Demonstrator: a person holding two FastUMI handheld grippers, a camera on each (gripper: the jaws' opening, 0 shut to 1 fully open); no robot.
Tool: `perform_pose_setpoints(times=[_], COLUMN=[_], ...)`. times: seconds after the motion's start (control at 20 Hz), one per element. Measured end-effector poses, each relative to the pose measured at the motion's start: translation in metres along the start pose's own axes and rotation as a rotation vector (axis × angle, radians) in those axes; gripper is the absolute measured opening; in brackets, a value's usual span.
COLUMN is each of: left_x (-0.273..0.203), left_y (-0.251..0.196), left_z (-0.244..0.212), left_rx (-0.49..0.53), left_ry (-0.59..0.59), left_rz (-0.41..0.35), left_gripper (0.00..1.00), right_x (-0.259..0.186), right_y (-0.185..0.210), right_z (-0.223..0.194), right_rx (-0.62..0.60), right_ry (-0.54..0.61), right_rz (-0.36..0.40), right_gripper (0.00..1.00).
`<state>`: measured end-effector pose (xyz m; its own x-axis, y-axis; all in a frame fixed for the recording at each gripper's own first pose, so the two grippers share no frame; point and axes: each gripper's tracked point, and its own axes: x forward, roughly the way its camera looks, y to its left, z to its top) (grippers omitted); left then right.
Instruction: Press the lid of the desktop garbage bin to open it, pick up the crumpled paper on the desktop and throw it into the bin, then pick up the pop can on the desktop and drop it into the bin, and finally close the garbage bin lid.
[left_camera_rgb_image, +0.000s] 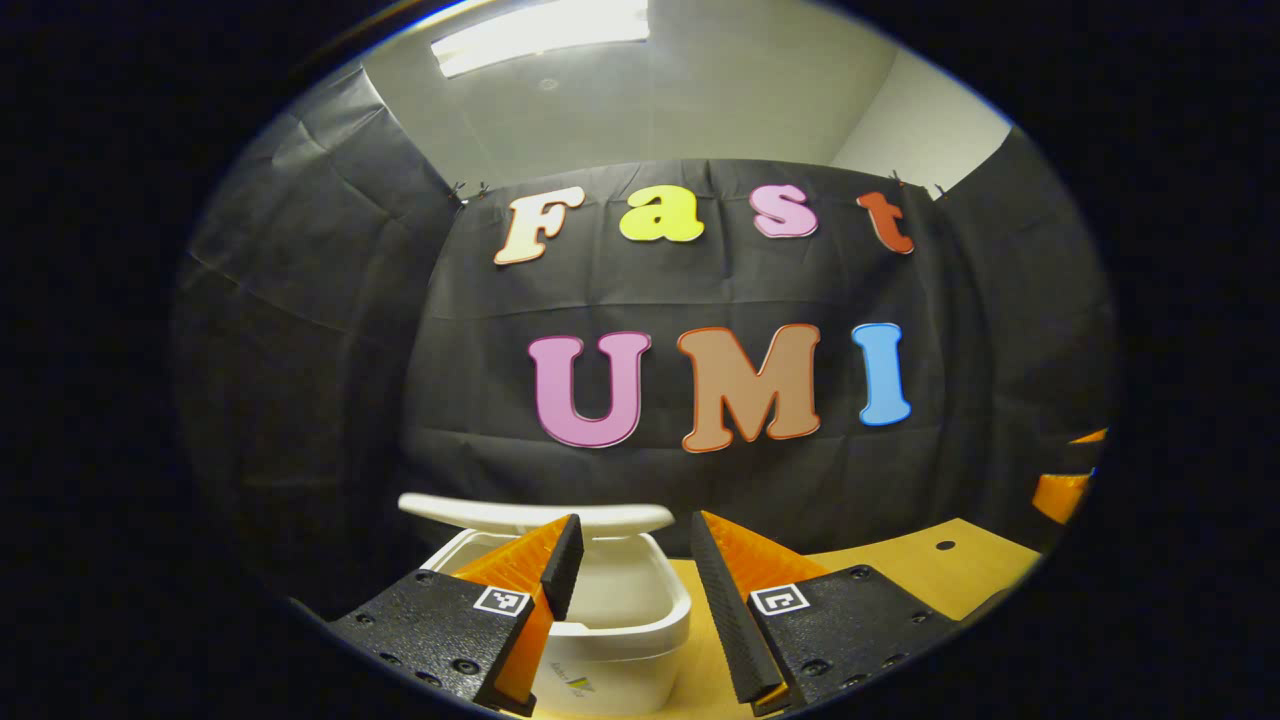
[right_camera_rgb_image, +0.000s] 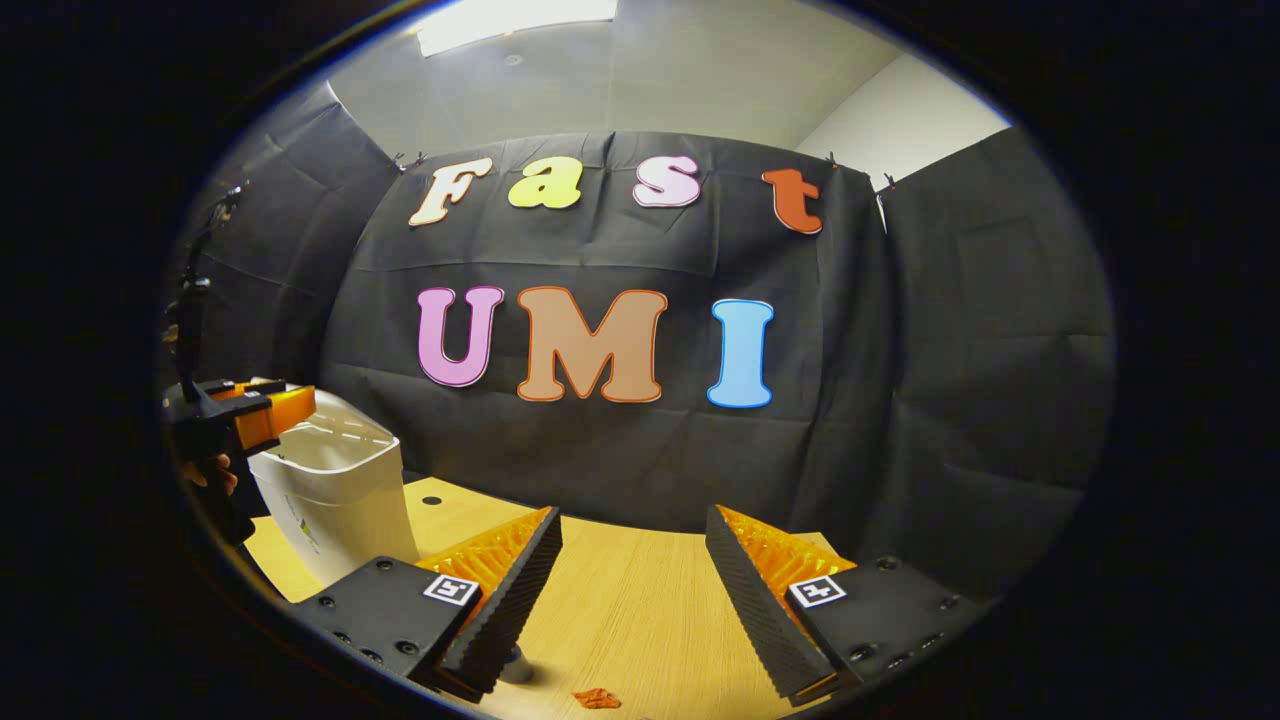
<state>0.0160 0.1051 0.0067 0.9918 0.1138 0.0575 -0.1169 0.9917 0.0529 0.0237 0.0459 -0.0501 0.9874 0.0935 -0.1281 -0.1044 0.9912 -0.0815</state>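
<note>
The white desktop bin (left_camera_rgb_image: 625, 625) stands just below my left gripper (left_camera_rgb_image: 635, 530), its lid (left_camera_rgb_image: 540, 515) raised behind the opening. What I see of the bin's inside is bare white. My left gripper is open and holds nothing. In the right gripper view the bin (right_camera_rgb_image: 335, 500) is at the far left, and a hand holds the left gripper (right_camera_rgb_image: 270, 405) over its rim. My right gripper (right_camera_rgb_image: 632, 518) hangs open above the wooden table (right_camera_rgb_image: 640, 600). A small orange-red crumpled scrap (right_camera_rgb_image: 597, 698) lies below it. A greyish round object (right_camera_rgb_image: 517, 668) peeks out beside the left finger, too hidden to name.
The black cloth wall rises close behind the table and the bin. Small dark holes (left_camera_rgb_image: 944, 545) mark the tabletop near its back edge. An orange part of the other gripper (left_camera_rgb_image: 1062, 492) shows at the right rim of the left gripper view.
</note>
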Motion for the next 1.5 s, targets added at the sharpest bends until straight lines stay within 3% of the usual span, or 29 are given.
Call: perform_pose_setpoints(times=[0.05,0.15,0.35,0.45,0.7,1.05,1.5], left_x=[-0.006,-0.015,-0.031,-0.037,-0.048,-0.057,-0.06], left_y=[-0.009,-0.025,-0.042,-0.045,-0.049,-0.04,-0.029], left_z=[0.002,0.01,0.016,0.015,0.015,0.018,0.011], left_rx=[-0.011,-0.029,-0.049,-0.067,-0.068,-0.03,-0.01], left_ry=[-0.003,-0.018,-0.033,-0.024,-0.009,-0.004,0.029], left_rz=[-0.017,-0.049,-0.089,-0.092,-0.097,-0.073,-0.042], left_gripper=[0.67,0.83,0.94,0.95,0.92,0.92,0.92], right_x=[0.002,0.007,0.016,0.019,0.027,0.036,0.012], right_y=[0.0,0.001,0.004,0.007,0.015,0.02,0.031], right_z=[-0.004,-0.016,-0.048,-0.068,-0.123,-0.217,-0.297], right_rx=[0.002,0.005,-0.006,-0.018,-0.062,-0.052,-0.103], right_ry=[0.01,0.039,0.114,0.154,0.264,0.517,0.732], right_rz=[0.006,0.018,0.037,0.047,0.085,0.1,0.171], right_gripper=[0.96,0.96,0.96,1.0,0.97,0.97,0.97])
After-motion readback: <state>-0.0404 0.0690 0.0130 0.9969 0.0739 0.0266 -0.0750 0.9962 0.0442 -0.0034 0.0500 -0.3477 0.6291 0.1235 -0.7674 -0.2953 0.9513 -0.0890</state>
